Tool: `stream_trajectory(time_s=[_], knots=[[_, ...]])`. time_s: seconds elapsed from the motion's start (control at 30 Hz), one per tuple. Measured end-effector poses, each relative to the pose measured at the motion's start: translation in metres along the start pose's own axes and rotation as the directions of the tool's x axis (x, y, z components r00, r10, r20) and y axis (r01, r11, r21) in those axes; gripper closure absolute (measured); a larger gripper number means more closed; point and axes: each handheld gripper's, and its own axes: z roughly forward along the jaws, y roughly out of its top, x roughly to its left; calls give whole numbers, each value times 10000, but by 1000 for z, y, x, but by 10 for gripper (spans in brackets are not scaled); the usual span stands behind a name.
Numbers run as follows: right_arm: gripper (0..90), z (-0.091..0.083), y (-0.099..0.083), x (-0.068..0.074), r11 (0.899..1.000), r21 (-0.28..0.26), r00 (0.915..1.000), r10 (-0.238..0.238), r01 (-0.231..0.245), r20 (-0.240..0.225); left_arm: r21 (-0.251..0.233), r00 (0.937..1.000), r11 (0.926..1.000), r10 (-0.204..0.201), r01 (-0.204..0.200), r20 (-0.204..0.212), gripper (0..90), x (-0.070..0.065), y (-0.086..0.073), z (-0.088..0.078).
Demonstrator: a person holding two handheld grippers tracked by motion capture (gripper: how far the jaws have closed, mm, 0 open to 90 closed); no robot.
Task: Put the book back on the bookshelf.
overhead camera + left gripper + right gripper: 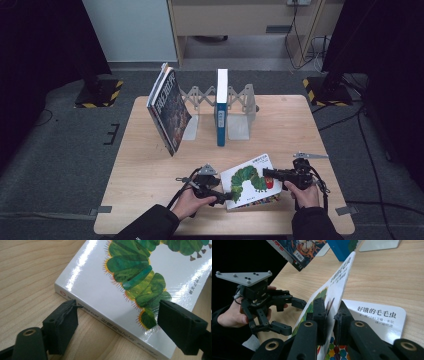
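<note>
On the near part of the wooden table lies a white picture book with a green caterpillar on its cover, between the person's two hands. The right gripper, held in the person's right hand, has its jaws clamped on the front cover of the book; in the right gripper view the cover stands lifted on edge between the two black pads, and the white title page with printed characters lies flat beneath it. The left gripper, held in the left hand, rests at the book's near left corner with its jaws apart. In the left gripper view one pad sits on the table just beside the spine edge and the other hangs over the glossy cover, neither pressing on it. Farther back on the table stands a grey folding bookend rack. A thin blue-spined book stands upright in its middle, and a few larger books with dark illustrated covers lean tilted against its left end. The caterpillar book is well apart from the rack.
</note>
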Motion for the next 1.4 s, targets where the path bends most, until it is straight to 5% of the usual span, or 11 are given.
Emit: stream_trajectory(time_s=[0.23,0.37,0.57,0.8,1.0,1.07,1.27,1.4], knots=[[840,-4,3,7,9983,-405,9982,-425,408,-411,-21,9999,10000,73,-72,140,135,-1,0,1],[872,-11,5,11,9919,-1156,9940,-622,517,-897,-152,9993,9998,110,-104,364,123,0,-1,3],[870,-10,4,7,9927,-1172,9950,-410,302,-907,-448,9969,9981,447,-418,653,114,-2,-3,8],[776,-5,0,3,9965,-510,9965,-634,662,542,-555,9976,9983,240,-204,646,119,0,-3,8],[637,5,-4,2,9912,429,9738,-1313,1254,1857,-546,9977,9980,355,-324,574,125,0,-3,8],[605,7,-5,1,9910,528,9713,-1308,1226,1987,-551,9977,9979,381,-350,555,127,0,-3,8],[476,19,-9,0,9767,1392,9448,-1953,1631,2632,-583,9976,9973,471,-442,498,129,-1,-4,8],[451,22,-11,0,9756,1661,9441,-1855,1437,2726,-587,9977,9974,444,-413,518,130,0,-4,8]])
